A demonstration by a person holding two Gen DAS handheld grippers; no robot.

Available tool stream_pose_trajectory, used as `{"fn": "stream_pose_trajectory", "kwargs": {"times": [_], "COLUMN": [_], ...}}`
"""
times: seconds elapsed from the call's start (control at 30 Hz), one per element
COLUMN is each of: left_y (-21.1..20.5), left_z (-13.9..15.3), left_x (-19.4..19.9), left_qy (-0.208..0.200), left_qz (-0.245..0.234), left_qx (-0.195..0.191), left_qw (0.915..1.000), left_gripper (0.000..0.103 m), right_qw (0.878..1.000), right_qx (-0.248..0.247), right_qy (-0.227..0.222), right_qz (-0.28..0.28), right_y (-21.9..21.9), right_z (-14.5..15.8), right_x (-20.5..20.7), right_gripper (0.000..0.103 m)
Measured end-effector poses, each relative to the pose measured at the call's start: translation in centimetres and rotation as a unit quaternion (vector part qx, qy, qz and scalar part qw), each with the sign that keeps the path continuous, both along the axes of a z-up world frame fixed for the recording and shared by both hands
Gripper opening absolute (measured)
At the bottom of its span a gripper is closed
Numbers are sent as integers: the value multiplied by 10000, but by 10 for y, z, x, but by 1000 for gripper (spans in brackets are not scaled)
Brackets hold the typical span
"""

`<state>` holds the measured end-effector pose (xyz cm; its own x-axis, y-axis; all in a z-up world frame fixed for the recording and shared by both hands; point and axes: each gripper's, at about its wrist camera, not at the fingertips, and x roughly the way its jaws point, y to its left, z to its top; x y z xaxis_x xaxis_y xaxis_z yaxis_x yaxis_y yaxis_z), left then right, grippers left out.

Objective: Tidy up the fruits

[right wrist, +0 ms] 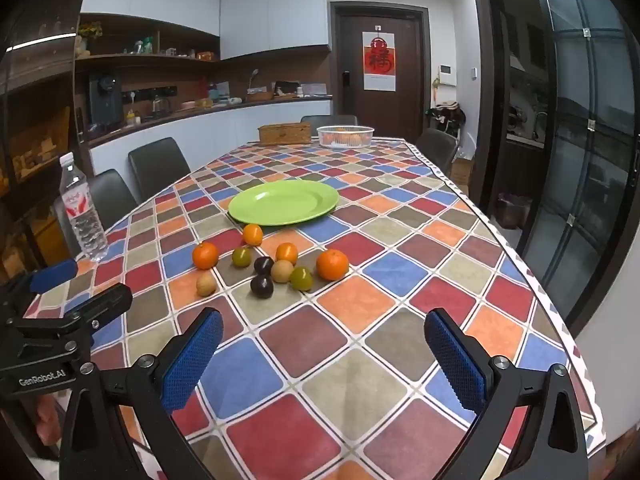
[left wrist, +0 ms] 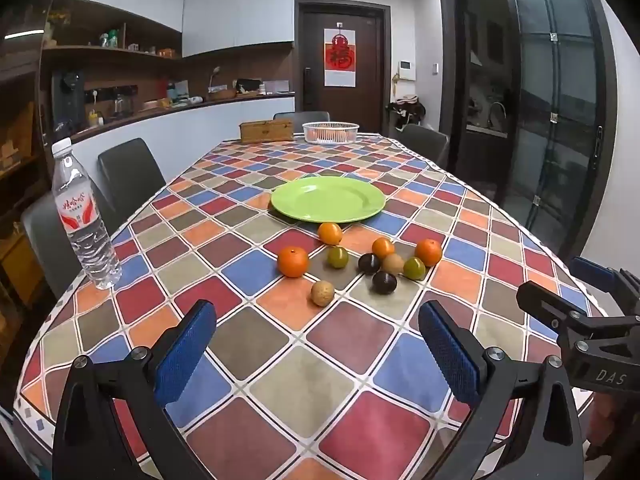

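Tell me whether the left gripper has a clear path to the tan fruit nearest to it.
Probably yes. The left gripper is open and empty, and only bare tablecloth lies between it and the tan fruit, which sits apart from the other fruits. The right gripper stays off to the side.

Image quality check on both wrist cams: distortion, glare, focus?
Left wrist view: strong fisheye bowing of the tablecloth edges, black vignette corners, a soft ceiling-light sheen on the green plate, fruit sharp. Right wrist view: same bowing and vignette, milder sheen on the plate, reflections on the glass door, no motion blur.
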<state>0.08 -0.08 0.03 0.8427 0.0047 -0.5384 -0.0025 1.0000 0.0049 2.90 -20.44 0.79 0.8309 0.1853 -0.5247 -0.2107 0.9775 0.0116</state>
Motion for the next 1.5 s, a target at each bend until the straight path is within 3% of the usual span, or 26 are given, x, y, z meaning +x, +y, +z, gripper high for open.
{"fn": "stream_pose_trajectory", "kwargs": {"times": [0.43,1.5], "left_y": [2,-1], "left_z": [2,4], "left_x": [-7,-10], "left_qy": [-241,-276], "left_qz": [110,93], "left_qx": [-17,-26], "left_qw": [9996,9996], "left_gripper": [103,103], "right_qw": [10000,9999], "right_qx": [91,98], "right_qy": [-34,-74], "right_qz": [9,31], "right_y": [-2,1], "right_z": [1,2], "right_x": [-1,-2], "right_gripper": [102,102]}}
